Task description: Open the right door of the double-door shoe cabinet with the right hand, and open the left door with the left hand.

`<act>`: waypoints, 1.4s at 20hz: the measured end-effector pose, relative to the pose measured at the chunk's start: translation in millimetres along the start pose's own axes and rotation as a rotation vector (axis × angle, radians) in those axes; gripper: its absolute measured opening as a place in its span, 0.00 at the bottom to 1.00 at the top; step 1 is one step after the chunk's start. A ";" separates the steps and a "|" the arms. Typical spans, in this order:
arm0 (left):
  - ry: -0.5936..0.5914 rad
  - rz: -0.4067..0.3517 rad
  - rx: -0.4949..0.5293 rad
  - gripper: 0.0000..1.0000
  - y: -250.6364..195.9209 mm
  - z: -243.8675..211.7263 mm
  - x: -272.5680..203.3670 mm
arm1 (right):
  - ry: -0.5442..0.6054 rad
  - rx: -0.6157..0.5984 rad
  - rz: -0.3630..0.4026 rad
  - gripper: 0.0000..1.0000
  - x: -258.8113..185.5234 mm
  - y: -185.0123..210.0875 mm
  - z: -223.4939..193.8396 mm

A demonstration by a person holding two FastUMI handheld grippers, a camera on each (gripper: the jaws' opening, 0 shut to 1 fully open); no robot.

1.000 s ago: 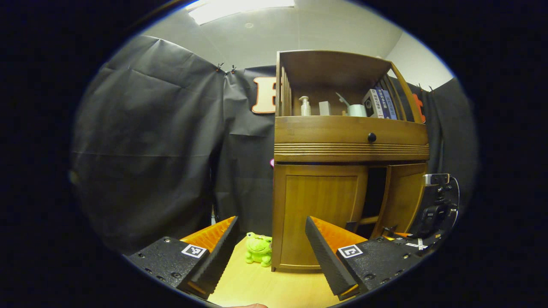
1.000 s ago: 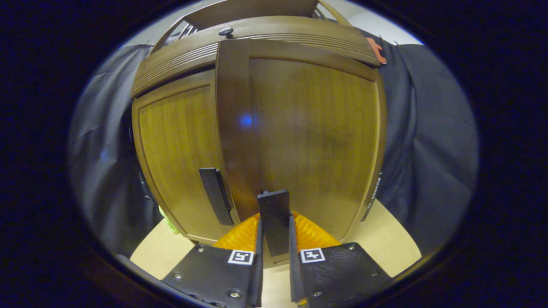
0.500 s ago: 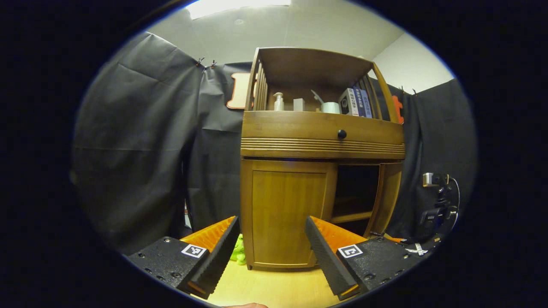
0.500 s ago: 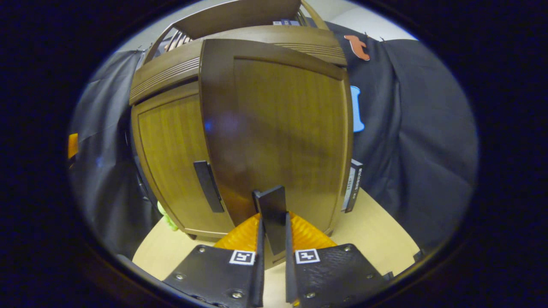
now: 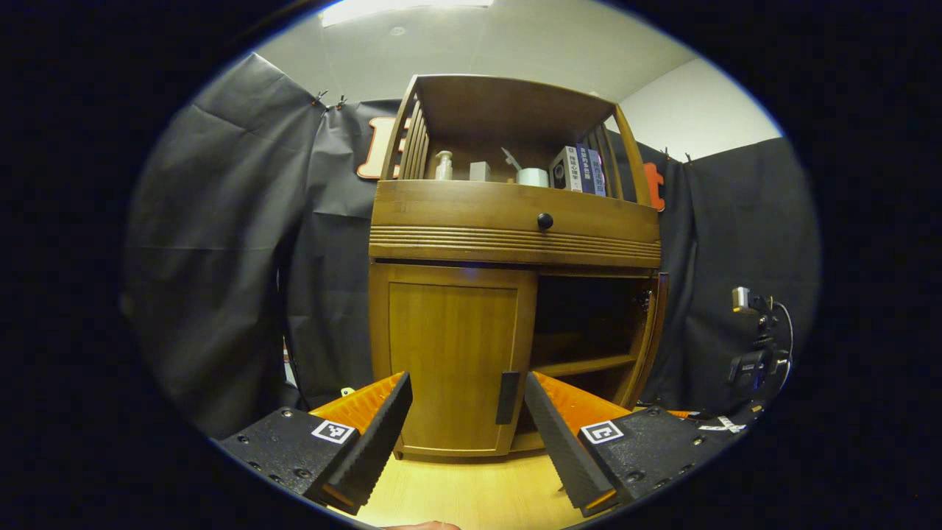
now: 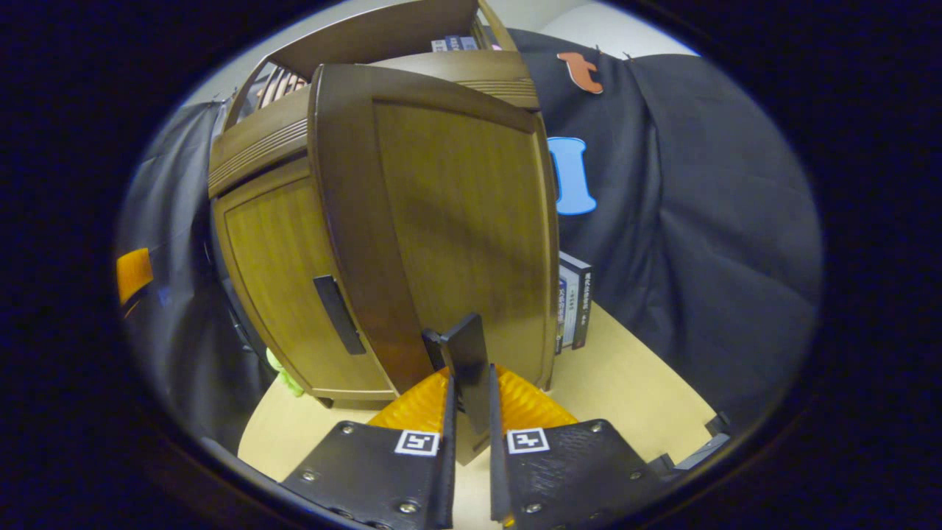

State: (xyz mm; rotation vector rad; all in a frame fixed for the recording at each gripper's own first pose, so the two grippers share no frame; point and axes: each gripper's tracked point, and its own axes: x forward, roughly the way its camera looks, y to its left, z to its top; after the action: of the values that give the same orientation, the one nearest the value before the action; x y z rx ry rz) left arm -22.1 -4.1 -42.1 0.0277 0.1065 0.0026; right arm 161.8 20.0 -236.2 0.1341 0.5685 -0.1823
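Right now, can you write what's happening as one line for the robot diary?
right gripper: shut on right door handle | right door: swung open | left gripper: open, facing left door handle | left door: closed

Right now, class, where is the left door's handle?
In the left gripper view, the left door's handle stands upright low on the shut left door's right edge, beside the open compartment.
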 end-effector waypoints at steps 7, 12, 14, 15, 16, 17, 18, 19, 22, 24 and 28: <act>0.022 -0.043 -0.018 0.96 -15.9 -10.1 2.6 | -0.005 0.020 -0.063 0.19 -0.6 -11.5 7.1; 0.020 -0.077 -0.025 0.96 -27.5 -10.2 10.3 | -0.003 0.033 -0.133 0.19 -5.2 -28.2 5.8; 0.019 -0.090 -0.025 0.96 -31.8 -10.2 13.9 | -0.001 0.048 -0.165 0.19 -8.1 -32.7 6.0; 0.021 -0.096 -0.026 0.92 -34.3 -11.6 15.5 | -0.005 0.044 -0.187 0.19 -11.6 -36.9 9.7; 0.023 -0.103 -0.026 0.96 -36.3 -12.7 17.0 | -0.008 0.043 -0.223 0.17 -9.8 -56.3 8.1; 0.026 -0.110 -0.026 0.96 -38.5 -13.9 19.0 | -0.015 0.052 -0.219 0.12 -12.6 -66.6 11.2; 0.029 -0.117 -0.025 0.96 -40.6 -15.0 20.8 | -0.011 0.063 -0.216 0.12 -7.9 -74.3 8.4; 0.032 -0.121 -0.023 0.96 -41.7 -16.5 23.0 | -0.015 0.064 -0.203 0.08 -5.6 -75.7 9.3; 0.044 -0.132 -0.025 0.96 -45.2 -20.3 29.5 | -0.014 0.013 -0.174 0.09 -6.5 -76.7 11.1; 0.050 -0.141 -0.028 0.96 -49.5 -22.4 35.4 | -0.016 -0.007 -0.160 0.09 -6.4 -80.6 12.8; 0.062 -0.158 -0.019 0.96 -56.0 -29.1 44.4 | -0.014 0.023 -0.150 0.09 -9.3 -91.8 15.6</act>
State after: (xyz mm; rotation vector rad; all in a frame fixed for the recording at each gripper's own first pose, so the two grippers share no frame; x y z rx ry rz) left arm 19.1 -59.0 -77.3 0.0001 0.1701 -0.1534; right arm 143.2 -71.1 -225.0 0.1122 0.5628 -0.3348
